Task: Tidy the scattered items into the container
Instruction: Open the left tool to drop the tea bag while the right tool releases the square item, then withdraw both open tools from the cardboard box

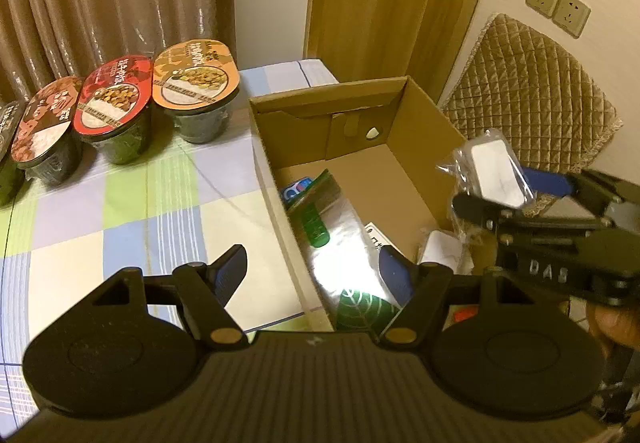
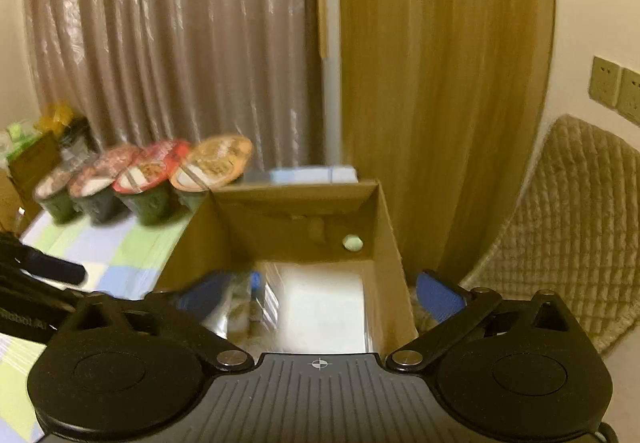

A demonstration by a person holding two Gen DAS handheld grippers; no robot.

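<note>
I see the left gripper (image 1: 312, 271) with fingers spread wide, nothing between them, straddling the near left wall of the cardboard box (image 1: 276, 199). Ahead of it in the box: a green-and-silver foil pack (image 1: 340, 243). To its right, the right gripper (image 1: 516, 187) sits over the box's right wall; grip state unclear. A white item in clear wrap (image 1: 498, 173) is at its fingers. Far left: bowl meals (image 1: 114, 99) on the checked tablecloth (image 1: 132, 211).
</note>
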